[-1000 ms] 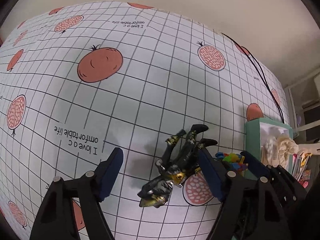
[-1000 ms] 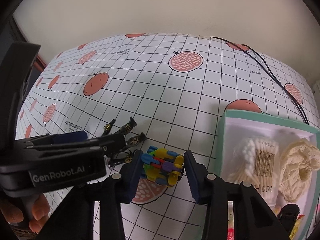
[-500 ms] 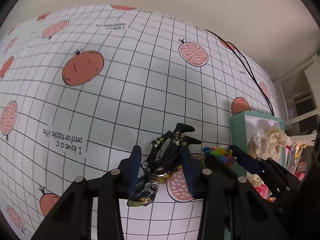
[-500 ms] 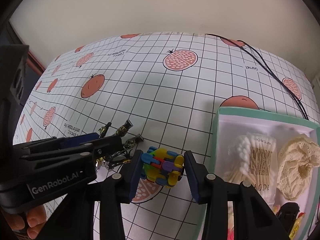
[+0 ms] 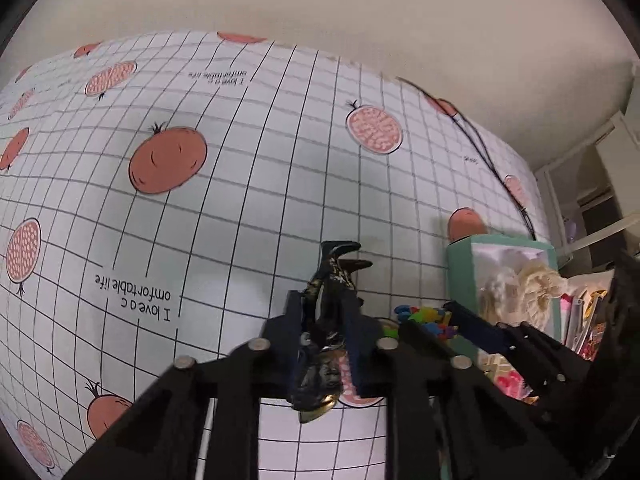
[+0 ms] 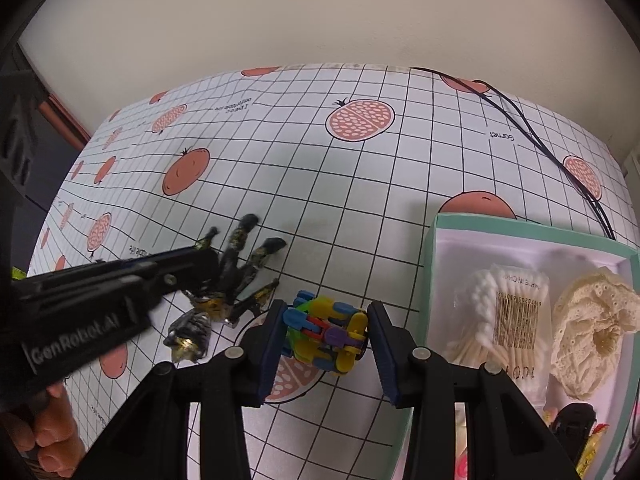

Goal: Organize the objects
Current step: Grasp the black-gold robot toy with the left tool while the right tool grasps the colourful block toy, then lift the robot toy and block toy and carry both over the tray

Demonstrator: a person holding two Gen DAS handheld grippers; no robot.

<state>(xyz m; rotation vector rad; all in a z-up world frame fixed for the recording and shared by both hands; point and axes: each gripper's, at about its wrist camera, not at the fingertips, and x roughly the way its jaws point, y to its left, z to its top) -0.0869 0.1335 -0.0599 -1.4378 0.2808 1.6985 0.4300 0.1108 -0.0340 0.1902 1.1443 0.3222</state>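
A black and gold action figure (image 5: 330, 312) lies on the checked tablecloth. My left gripper (image 5: 326, 332) is shut on its torso; its legs stick out ahead and its head hangs below the pads. The figure also shows in the right wrist view (image 6: 228, 280), with the left gripper (image 6: 188, 264) on it. A multicoloured plastic block toy (image 6: 326, 334) sits between the pads of my right gripper (image 6: 326, 340), which touch or nearly touch its sides. The toy also shows in the left wrist view (image 5: 424, 318).
A teal box (image 6: 434, 264) stands at the right, holding cotton swabs (image 6: 496, 320), a cream lace item (image 6: 592, 320) and small packets. A black cable (image 6: 552, 148) runs along the table's far right. A wall stands behind the table.
My left gripper has closed from wide open onto the action figure. The right gripper has stayed around the block toy, shifting only slightly.
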